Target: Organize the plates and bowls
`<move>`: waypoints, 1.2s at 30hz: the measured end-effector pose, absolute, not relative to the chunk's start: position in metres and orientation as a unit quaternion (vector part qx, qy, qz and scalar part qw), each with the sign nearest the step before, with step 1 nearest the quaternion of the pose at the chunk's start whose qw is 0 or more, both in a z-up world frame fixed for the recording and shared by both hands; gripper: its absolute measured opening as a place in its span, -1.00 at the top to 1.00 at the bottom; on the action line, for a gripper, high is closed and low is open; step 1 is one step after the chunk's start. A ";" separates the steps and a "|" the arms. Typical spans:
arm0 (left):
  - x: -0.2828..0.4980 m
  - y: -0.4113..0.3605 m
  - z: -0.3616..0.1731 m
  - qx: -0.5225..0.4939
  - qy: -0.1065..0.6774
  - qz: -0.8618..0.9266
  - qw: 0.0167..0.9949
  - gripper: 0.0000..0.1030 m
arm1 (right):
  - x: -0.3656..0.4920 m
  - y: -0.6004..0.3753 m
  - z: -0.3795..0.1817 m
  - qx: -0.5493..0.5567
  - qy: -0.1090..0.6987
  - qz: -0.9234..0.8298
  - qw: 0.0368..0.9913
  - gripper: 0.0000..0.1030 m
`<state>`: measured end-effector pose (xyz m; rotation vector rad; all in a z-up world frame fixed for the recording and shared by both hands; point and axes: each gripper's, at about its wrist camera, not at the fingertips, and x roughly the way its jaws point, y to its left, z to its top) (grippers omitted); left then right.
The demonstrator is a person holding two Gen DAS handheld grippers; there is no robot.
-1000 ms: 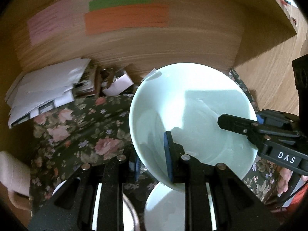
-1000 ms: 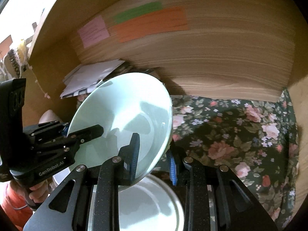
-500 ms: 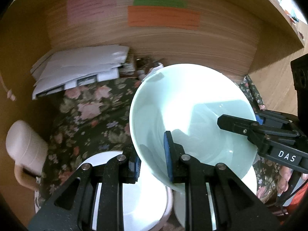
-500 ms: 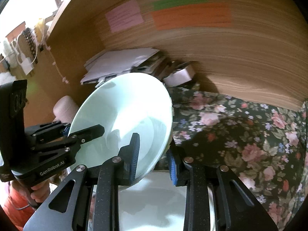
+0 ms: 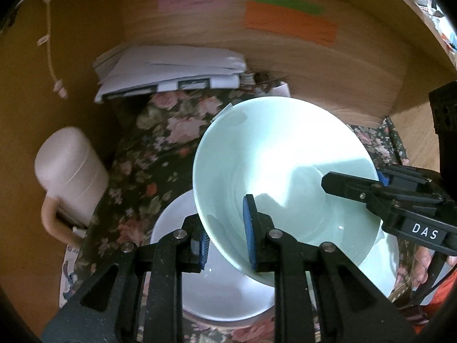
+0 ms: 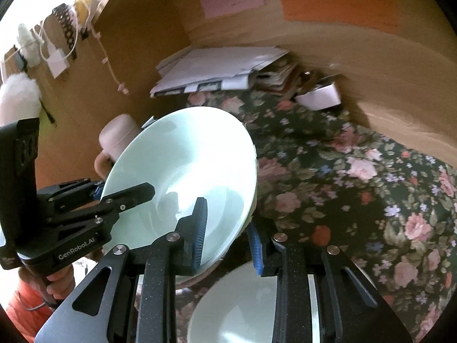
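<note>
Two grippers shared one pale green bowl [image 5: 285, 171], each pinching its rim from an opposite side. In the left wrist view, the left gripper [image 5: 225, 234] was closed on the near rim, one blue pad inside the wall and the other outside, while the right gripper [image 5: 380, 183] came in from the right and clamped the far rim the same way. The bowl hung tilted above the floral cloth [image 5: 148, 154], directly over a white bowl [image 5: 217, 291] that sat below it, and whether the two touched could not be told. A second pale dish [image 5: 382, 263] showed under the right edge. A pink mug [image 5: 71, 177] lay on its side to the left, and papers [image 5: 171, 68] were stacked at the back. In the right wrist view, the right gripper [image 6: 228, 231] held the bowl's [image 6: 188, 171] rim between narrowly spaced fingers, the left gripper [image 6: 97, 194] gripped the opposite rim, and a white plate [image 6: 237, 303] lay below on the cloth [image 6: 357, 185]. The bowl looked like glazed ceramic, so probably stiff, fairly heavy, slick under the pads and liable to chip if dropped onto the crockery beneath. The thin rim was the only practical hold, and two opposed grips seemed wise against its tilting or slipping free
</note>
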<state>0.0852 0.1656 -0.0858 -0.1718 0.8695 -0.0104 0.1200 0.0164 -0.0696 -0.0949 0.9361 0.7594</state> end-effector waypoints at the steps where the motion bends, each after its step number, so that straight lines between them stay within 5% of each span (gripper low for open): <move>1: 0.082 0.168 -0.088 -0.084 0.421 -0.002 0.903 0.59 | 0.119 0.020 -0.072 -0.047 0.443 0.360 0.820 0.51; 36: 0.055 0.196 -0.130 -0.108 0.449 0.028 0.887 0.59 | 0.107 0.045 -0.105 -0.092 0.480 0.377 0.787 0.47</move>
